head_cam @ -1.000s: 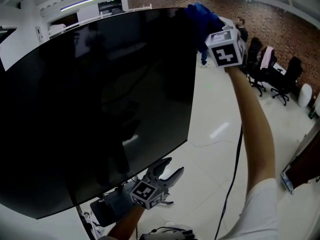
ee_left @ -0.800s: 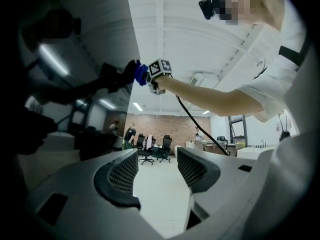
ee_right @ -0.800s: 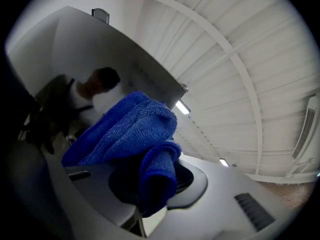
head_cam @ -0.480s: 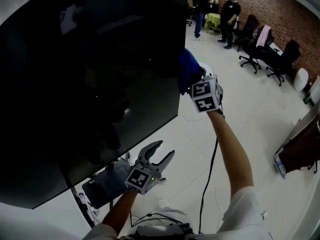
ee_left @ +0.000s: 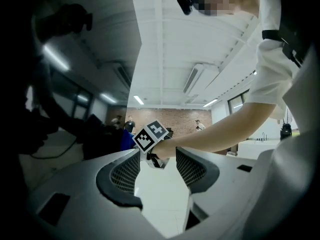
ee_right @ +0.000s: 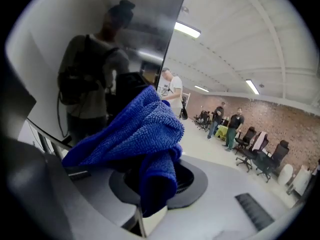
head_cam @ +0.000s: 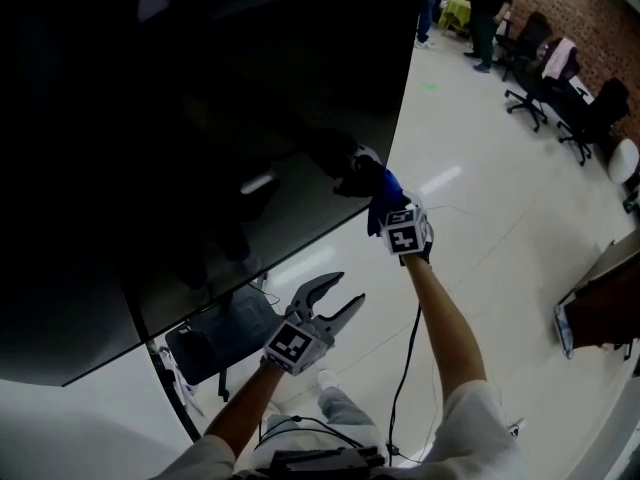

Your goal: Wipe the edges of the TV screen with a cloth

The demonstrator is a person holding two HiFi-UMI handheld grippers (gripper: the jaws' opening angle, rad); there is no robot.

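The large black TV screen fills the upper left of the head view. My right gripper is shut on a blue cloth and presses it against the TV's right edge near the lower corner. In the right gripper view the cloth drapes over the jaws beside the screen's edge. My left gripper hangs below the screen, jaws apart with nothing between them. The left gripper view looks up at the right gripper's marker cube.
Below the screen the TV stand carries a dark box. A black cable hangs from the right arm. Office chairs and standing people are across the white floor. A dark cabinet edge is at the right.
My right gripper has slid the blue cloth down the TV's right edge, from the top corner to near the bottom corner. The left gripper stays low beneath the screen.
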